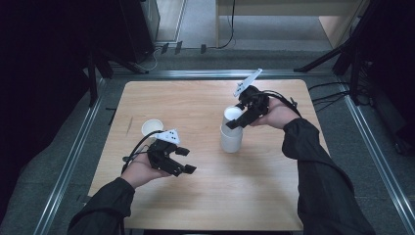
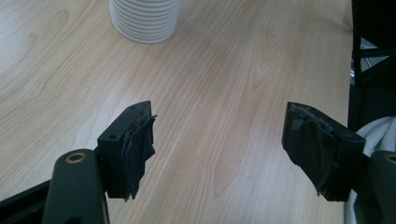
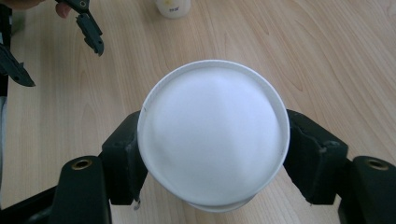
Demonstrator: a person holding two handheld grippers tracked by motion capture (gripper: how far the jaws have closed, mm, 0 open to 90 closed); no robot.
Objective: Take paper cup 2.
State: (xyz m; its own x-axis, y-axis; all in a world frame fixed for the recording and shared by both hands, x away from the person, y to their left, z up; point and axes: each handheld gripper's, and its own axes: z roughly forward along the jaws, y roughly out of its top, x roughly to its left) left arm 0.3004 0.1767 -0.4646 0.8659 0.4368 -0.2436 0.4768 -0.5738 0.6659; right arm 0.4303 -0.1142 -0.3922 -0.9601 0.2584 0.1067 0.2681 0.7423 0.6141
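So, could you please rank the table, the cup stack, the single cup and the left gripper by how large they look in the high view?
1. table
2. cup stack and left gripper: they look alike, so no ranking between them
3. single cup

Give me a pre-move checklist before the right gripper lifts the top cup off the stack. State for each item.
1. Right gripper straddles the top cup, a jaw on each side: ok.
2. Pads pressing the cup wall: ok; both sit against it in the right gripper view.
3. Top cup free to separate from the cup stack: cannot tell; how tightly it is nested is hidden.
4. Left gripper away from the stack, jaws open and empty: ok.
5. Nothing steadies the lower cups: not ok; they may rise with the top one.
6. Single cup on the table stands away from the stack: ok.
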